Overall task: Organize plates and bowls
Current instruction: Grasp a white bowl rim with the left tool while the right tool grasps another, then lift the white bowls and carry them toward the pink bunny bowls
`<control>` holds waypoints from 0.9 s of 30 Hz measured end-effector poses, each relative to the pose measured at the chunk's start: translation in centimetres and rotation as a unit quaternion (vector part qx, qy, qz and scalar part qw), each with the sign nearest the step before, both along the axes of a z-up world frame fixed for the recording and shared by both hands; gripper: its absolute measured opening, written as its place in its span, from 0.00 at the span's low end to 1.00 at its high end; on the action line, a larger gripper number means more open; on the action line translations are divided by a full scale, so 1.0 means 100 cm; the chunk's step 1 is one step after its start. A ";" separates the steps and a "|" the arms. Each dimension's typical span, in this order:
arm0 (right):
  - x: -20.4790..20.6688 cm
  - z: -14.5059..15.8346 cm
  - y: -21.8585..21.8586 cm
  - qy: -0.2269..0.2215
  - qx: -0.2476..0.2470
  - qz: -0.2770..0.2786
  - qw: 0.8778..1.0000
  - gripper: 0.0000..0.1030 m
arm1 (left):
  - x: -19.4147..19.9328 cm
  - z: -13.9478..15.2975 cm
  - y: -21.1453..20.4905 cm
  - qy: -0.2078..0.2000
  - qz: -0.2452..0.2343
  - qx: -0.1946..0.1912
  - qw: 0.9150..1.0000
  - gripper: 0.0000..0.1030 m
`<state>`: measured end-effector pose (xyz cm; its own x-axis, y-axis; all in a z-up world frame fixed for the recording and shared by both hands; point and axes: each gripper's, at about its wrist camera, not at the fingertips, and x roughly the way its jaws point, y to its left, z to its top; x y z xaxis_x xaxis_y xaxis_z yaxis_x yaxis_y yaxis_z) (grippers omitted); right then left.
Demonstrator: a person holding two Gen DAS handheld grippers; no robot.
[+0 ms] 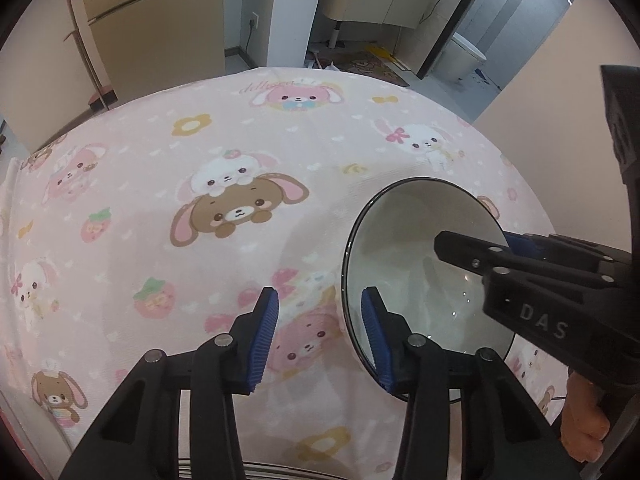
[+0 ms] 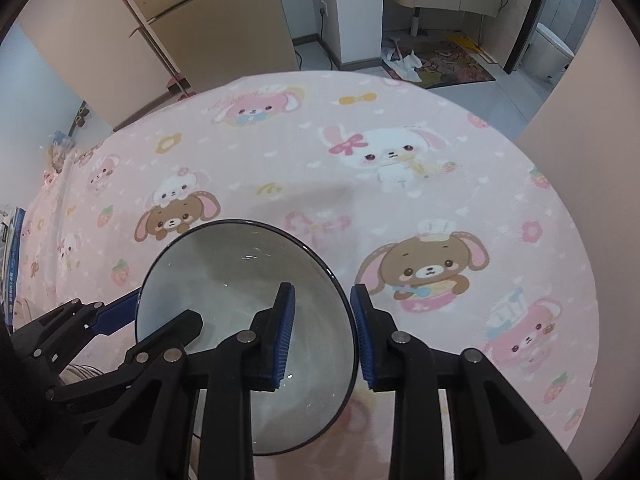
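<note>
A pale grey bowl with a dark rim point(image 1: 404, 256) sits over the pink cartoon tablecloth point(image 1: 200, 152). My left gripper point(image 1: 320, 332) is open; its right finger is inside the bowl's left rim and its left finger outside over the cloth. In the right wrist view the bowl point(image 2: 240, 280) lies low and centre. My right gripper point(image 2: 323, 332) straddles the bowl's right rim, one finger inside, one outside, with a gap to the pads. The right gripper also shows in the left wrist view point(image 1: 476, 248), reaching over the bowl. The left gripper point(image 2: 132, 320) shows at the bowl's left rim.
The table is round, with its far edge point(image 2: 320, 74) near a pillar and cabinets. A wall point(image 2: 580, 160) stands close on the right. Metal wires of a rack point(image 2: 80, 372) show at lower left, partly hidden. A hand point(image 1: 584, 420) holds the right gripper.
</note>
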<state>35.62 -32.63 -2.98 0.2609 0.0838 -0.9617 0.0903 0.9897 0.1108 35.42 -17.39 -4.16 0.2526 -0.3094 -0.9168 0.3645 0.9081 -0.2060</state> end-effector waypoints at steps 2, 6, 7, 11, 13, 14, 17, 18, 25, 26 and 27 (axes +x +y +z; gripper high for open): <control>0.000 -0.003 0.001 0.004 -0.003 0.002 1.000 0.27 | 0.000 0.000 -0.001 0.001 -0.001 0.000 1.000 0.43; 0.001 -0.008 0.000 0.012 0.005 0.002 1.000 0.27 | 0.001 -0.003 -0.001 0.011 0.004 -0.005 1.000 0.43; 0.002 -0.010 -0.001 0.015 0.009 0.003 1.000 0.27 | 0.001 -0.003 -0.001 0.014 0.005 -0.006 1.000 0.43; 0.003 -0.014 -0.003 0.021 0.023 0.004 1.000 0.27 | 0.001 -0.005 -0.002 0.019 0.003 -0.008 1.000 0.43; 0.002 -0.013 -0.002 0.019 0.021 0.012 1.000 0.27 | -0.001 -0.003 -0.003 0.017 0.004 -0.014 1.000 0.35; 0.002 -0.013 -0.001 0.015 0.018 0.017 1.000 0.27 | -0.002 -0.002 -0.004 0.019 0.003 -0.017 1.000 0.33; 0.002 -0.012 0.000 0.006 0.012 0.025 1.000 0.27 | -0.006 -0.001 -0.010 0.018 -0.003 -0.011 1.000 0.31; 0.002 -0.012 0.000 0.006 0.013 0.024 1.000 0.26 | -0.007 -0.002 -0.011 0.021 -0.006 -0.013 1.000 0.31; 0.000 -0.008 -0.008 0.001 0.039 0.025 0.999 0.18 | -0.007 -0.013 -0.012 0.065 0.001 -0.037 0.997 0.27; -0.001 -0.006 -0.009 -0.002 0.042 0.026 0.999 0.17 | -0.007 -0.013 -0.012 0.064 0.002 -0.034 0.997 0.27; -0.001 -0.005 -0.009 -0.004 0.044 0.027 0.999 0.16 | -0.007 -0.013 -0.011 0.065 0.005 -0.032 0.997 0.25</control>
<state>35.51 -33.48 -3.50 0.2604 0.1829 -0.9480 0.0354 0.9794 0.1987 34.74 -18.49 -5.44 0.1365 -0.3673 -0.9200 0.3228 0.8945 -0.3093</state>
